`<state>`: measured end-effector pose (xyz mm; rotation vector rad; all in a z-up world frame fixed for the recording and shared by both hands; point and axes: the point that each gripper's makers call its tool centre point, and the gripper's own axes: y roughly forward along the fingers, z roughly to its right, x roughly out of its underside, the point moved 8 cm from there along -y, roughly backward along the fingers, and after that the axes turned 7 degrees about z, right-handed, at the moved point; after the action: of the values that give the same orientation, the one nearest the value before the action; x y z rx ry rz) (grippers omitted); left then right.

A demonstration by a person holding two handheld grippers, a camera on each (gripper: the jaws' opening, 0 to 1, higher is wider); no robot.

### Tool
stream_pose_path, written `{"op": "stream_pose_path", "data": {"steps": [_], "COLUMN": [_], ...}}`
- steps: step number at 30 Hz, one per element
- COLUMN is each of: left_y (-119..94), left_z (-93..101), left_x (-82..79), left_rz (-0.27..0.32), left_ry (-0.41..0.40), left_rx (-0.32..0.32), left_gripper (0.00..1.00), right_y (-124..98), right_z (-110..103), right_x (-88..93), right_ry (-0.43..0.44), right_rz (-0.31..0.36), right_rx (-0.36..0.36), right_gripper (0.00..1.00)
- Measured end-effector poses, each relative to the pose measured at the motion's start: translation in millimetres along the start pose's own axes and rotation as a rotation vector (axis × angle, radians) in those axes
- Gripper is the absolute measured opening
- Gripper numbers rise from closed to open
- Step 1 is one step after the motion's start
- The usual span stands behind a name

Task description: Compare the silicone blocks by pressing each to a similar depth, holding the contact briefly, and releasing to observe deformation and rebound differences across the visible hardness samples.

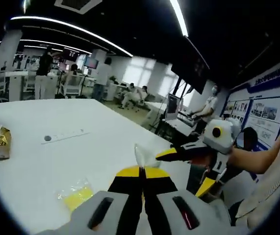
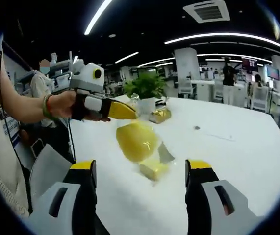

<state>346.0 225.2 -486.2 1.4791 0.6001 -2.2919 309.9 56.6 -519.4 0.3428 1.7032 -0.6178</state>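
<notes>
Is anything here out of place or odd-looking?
Yes: a yellow block in a clear bag dangles in mid-air from the left gripper, instead of lying on the white table like the other yellow block.

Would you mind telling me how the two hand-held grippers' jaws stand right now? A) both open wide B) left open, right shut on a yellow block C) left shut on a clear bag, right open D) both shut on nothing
C: the left hand-held gripper pinches the top of the clear bag, which holds a yellow block, while the right hand-held gripper has its jaws spread wide apart.
</notes>
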Motion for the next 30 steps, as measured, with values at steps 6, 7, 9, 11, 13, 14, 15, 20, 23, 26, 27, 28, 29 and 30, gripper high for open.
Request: {"op": "stream_pose_path", "data": {"steps": [6,7,9,11,13,14,15,20,23,26,27,28,29,30], "left_y": [-6.6,-7.3,-8.6,-10.0,-11.3,-12.2,-12.6,-14.9,-15.3,-14.9,-14.5,-14.3,-14.1,-14.0], "left_z": [5.4,6.0,6.8,7.5,8.0,8.0,8.3,8.9,9.4,10.3,10.5,10.8,11.0,11.2], "left_x": [5.5,6.1,7.1,8.2,8.9,9.3,9.6,9.2,9.3,10.1,10.2,10.3,10.3,10.2], "left_rz": [-0.047,-0.051,-0.063,-0.075,-0.083,-0.088,-0.091,-0.103,-0.107,-0.114,-0.114,-0.115,-0.114,-0.114], "left_ry": [0.018,0.020,0.029,0.033,0.036,0.036,0.032,0.034,0.029,0.025,0.027,0.028,0.028,0.028], "left_rx": [0.019,0.022,0.031,0.037,0.045,0.049,0.057,0.074,0.089,0.103,0.105,0.108,0.110,0.112], "left_gripper": [0.00,0.00,0.00,0.00,0.00,0.00,0.00,0.00,0.00,0.00,0.00,0.00,0.00,0.00], "right_y": [24.7,29.6,36.9,43.1,48.5,50.7,52.9,62.1,65.9,69.6,70.5,71.3,71.6,71.7], "right_z": [-7.9,-10.8,-13.7,-15.0,-16.8,-17.7,-18.6,-23.7,-27.5,-29.2,-29.2,-29.3,-29.6,-29.8], "right_x": [-5.2,-5.4,-4.8,-3.3,-1.5,-0.6,0.6,8.6,9.6,9.5,9.8,10.5,12.2,12.9], "right_ry": [-0.068,-0.078,-0.096,-0.106,-0.102,-0.102,-0.105,-0.117,-0.144,-0.152,-0.152,-0.150,-0.147,-0.151], "right_rz": [-0.034,-0.041,-0.058,-0.072,-0.085,-0.091,-0.097,-0.163,-0.178,-0.182,-0.184,-0.190,-0.207,-0.211], "right_rx": [-0.070,-0.089,-0.107,-0.120,-0.143,-0.151,-0.162,-0.214,-0.238,-0.255,-0.258,-0.262,-0.268,-0.268], "right_gripper": [0.69,0.69,0.69,0.69,0.68,0.67,0.66,0.61,0.61,0.54,0.52,0.49,0.46,0.44]}}
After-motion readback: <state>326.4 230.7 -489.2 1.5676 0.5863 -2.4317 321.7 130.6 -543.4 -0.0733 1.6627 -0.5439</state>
